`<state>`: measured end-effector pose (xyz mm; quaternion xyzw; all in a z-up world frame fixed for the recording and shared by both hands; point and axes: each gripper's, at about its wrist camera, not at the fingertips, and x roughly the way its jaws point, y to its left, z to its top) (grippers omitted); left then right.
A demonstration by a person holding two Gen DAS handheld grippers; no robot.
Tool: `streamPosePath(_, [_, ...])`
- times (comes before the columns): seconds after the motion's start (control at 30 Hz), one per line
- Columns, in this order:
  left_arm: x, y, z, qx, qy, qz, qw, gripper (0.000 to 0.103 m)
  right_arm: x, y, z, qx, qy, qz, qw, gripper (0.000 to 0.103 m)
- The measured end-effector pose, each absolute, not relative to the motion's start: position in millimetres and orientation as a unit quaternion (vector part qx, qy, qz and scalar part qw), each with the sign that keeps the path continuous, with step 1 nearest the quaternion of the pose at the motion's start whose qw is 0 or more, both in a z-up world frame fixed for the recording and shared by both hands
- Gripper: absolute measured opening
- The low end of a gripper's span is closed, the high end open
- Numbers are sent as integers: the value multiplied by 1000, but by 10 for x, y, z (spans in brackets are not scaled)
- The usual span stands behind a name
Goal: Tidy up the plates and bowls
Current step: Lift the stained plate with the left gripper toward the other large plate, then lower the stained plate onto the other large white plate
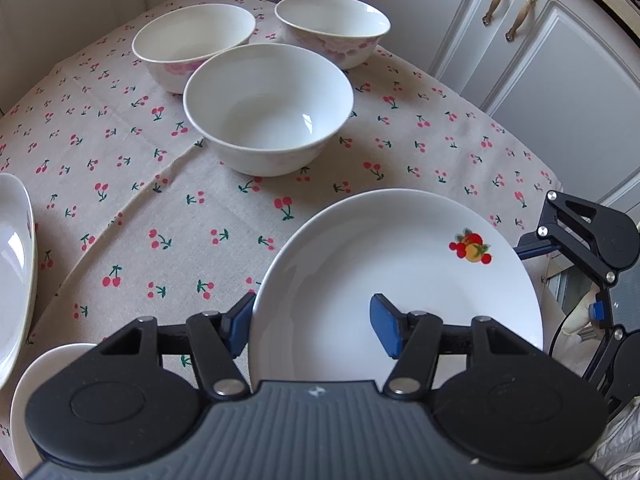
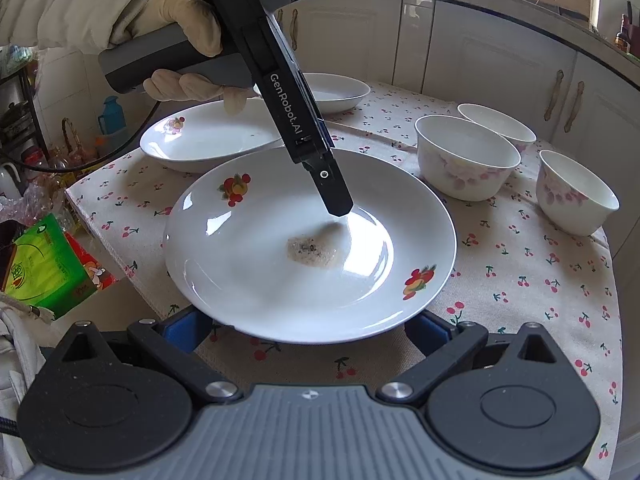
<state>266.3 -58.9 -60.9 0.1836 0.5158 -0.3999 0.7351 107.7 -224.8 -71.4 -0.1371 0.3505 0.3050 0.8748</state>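
We have the left gripper (image 1: 312,326) closed on the rim of the fruit-patterned plate (image 1: 380,264). One of its blue fingers (image 1: 386,326) lies on the plate's upper face and the other is tucked outside and under the rim. In the right wrist view a gloved hand (image 2: 180,12) holds that gripper, which points steeply down with its tip on the inner slope of the plate. The plate sits over the near edge of the table (image 2: 520,320), close to the corner where the cherry-print cloth (image 2: 500,264) ends. A brownish speckled smear (image 2: 316,252) marks its centre. The right gripper (image 2: 306,328) is at the plate's near rim with its fingers spread wide. The rim covers both fingertips, and we cannot see them pressing on anything. Two more plates lie farther along the same side of the table. The second plate (image 2: 208,140) touches or just overlaps the held one, and the third plate (image 2: 336,92) is behind it towards the far edge. Three bowls are clustered towards the opposite side. The plain white bowl (image 1: 268,112) is nearest, and two pink-flowered bowls (image 1: 192,44) (image 1: 332,28) stand just behind it, close to the far edge. A green packet (image 2: 44,268) lies off the table, below its corner.
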Motion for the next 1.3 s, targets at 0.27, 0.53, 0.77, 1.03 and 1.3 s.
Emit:
streamPosePath(0.27, [2669, -569, -555, 177, 513, -400, 739, 60, 1115, -2269, -663, -129, 358, 309, 872, 103])
streamPosePath(0.53, [2706, -539, -444, 174, 503, -401, 746, 60, 1177, -2275, -562, -128, 355, 311, 872, 103])
streamPosePath(0.77, [2756, -416, -334, 169, 495, -390, 758, 60, 1286, -2227, -435, -127, 347, 320, 872, 103])
streamPosePath(1.03, [2808, -89, -221, 156, 489, -365, 776, 60, 1424, -2019, -325, -133, 332, 343, 869, 103])
streamPosePath(1.3, [2861, 313, -192, 134, 488, -341, 792, 60, 1570, -1707, -294, -147, 328, 369, 857, 103])
